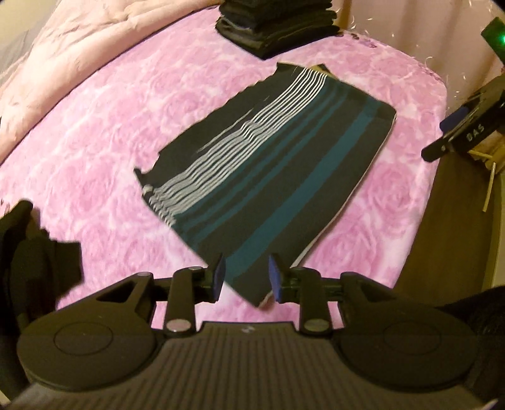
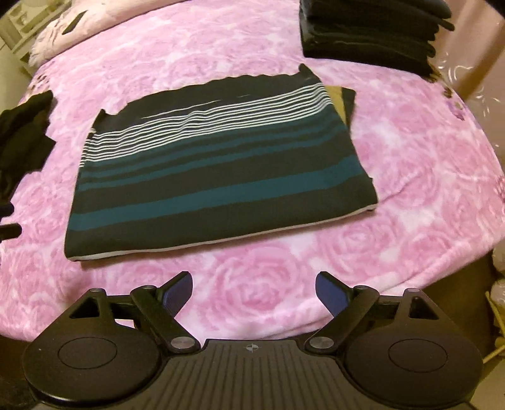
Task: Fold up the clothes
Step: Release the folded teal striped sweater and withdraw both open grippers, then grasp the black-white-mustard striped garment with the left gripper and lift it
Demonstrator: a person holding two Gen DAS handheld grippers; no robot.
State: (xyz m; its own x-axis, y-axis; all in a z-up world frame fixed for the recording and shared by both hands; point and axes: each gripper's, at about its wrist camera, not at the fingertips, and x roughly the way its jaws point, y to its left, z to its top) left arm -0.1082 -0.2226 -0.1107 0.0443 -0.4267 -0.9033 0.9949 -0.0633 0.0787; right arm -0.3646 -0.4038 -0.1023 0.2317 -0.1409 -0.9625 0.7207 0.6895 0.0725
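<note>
A dark shirt with white and teal stripes point(image 1: 268, 164) lies folded into a flat rectangle on the pink rose-patterned bed point(image 1: 94, 142). It also shows in the right wrist view point(image 2: 214, 170). My left gripper point(image 1: 246, 277) is open, its blue pads either side of the shirt's near corner, just above it. My right gripper point(image 2: 254, 293) is wide open and empty, over the bedcover a little short of the shirt's near edge. It also shows at the right edge of the left wrist view point(image 1: 464, 132).
A stack of folded dark clothes point(image 2: 369, 34) sits at the far right of the bed, also in the left wrist view point(image 1: 277, 28). Loose black garments point(image 2: 22, 138) lie at the left. A pink quilt point(image 1: 63, 47) is bunched at the far left. The bed edge and floor point(image 1: 448, 236) are at right.
</note>
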